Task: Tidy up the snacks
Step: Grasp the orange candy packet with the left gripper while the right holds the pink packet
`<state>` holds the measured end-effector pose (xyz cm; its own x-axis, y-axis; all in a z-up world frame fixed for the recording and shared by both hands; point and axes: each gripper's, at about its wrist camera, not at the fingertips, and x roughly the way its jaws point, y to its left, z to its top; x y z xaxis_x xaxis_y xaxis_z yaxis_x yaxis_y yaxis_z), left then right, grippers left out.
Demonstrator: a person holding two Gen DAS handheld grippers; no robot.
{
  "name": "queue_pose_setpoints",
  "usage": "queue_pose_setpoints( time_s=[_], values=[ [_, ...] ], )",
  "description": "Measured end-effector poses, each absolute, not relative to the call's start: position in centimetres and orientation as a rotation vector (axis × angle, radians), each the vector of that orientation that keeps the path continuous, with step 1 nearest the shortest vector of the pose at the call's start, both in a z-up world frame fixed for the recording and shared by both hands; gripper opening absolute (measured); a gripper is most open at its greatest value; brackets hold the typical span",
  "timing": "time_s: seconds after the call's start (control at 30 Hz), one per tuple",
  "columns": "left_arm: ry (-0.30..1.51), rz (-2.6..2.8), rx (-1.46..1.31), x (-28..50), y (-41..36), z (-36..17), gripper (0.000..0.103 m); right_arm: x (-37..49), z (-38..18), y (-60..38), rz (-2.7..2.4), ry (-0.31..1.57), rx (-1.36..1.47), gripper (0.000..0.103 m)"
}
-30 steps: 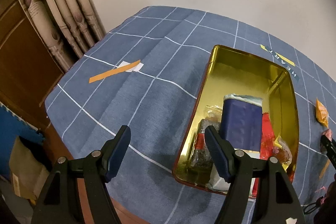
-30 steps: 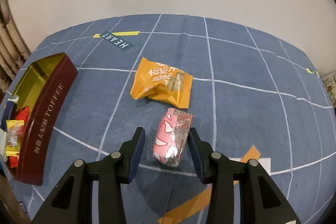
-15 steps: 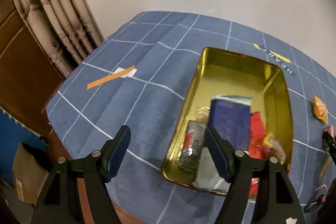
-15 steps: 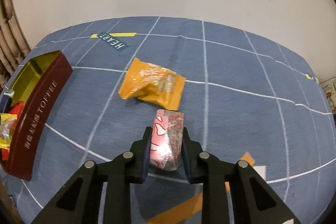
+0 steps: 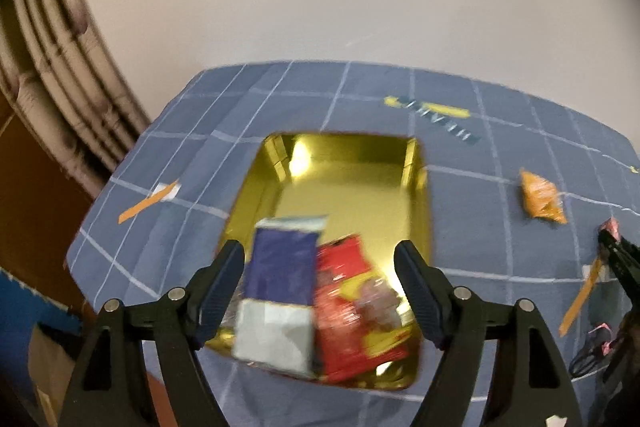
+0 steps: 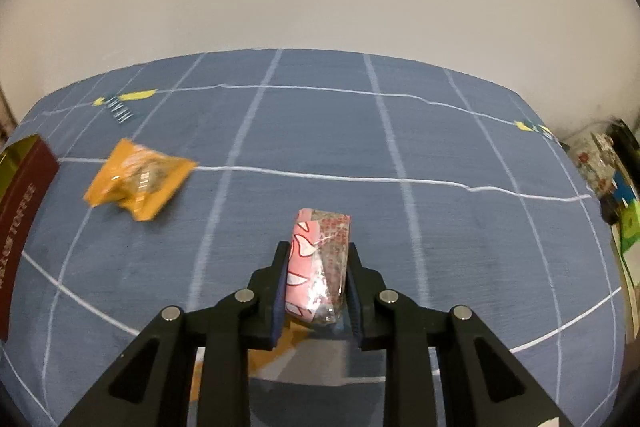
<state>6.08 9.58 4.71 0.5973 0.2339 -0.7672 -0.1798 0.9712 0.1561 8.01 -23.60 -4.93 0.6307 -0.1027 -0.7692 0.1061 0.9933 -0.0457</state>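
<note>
My right gripper [image 6: 318, 251] is shut on a pink snack packet [image 6: 320, 263], which stands on end between the pads above the blue checked tablecloth. An orange snack packet [image 6: 136, 183] lies to the left of it, also seen as the orange packet [image 5: 540, 197] in the left wrist view. The gold-lined tin [image 5: 420, 187] holds a blue packet [image 5: 284, 263], a red packet [image 5: 348, 299] and other wrapped snacks. My left gripper [image 5: 320, 255] hovers over the tin's near end, its jaws opening with nothing pressed between them. The tin's dark red wall [image 6: 24, 195] shows at the far left.
A curtain [image 5: 60, 87] and a wooden panel stand left of the table. Orange tape strips [image 5: 148, 203] and a "HEART" label [image 5: 440, 115] lie on the cloth. Cluttered items [image 6: 608, 167] sit past the table's right edge. A pale wall is behind.
The right gripper closed on the pink packet and carried it rightwards, away from the orange packet. The left gripper swung over the tin, and its jaws spread a little wider.
</note>
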Motion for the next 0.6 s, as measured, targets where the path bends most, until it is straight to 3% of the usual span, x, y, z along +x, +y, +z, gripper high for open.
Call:
queue_pose_setpoints(
  time_s=[0.6],
  values=[
    [1.013,-0.128,0.116,14.4,-4.2,1.0,0.076,7.8,-5.4,-27.7,-0.149,0.877,-0.012,0.025]
  ],
)
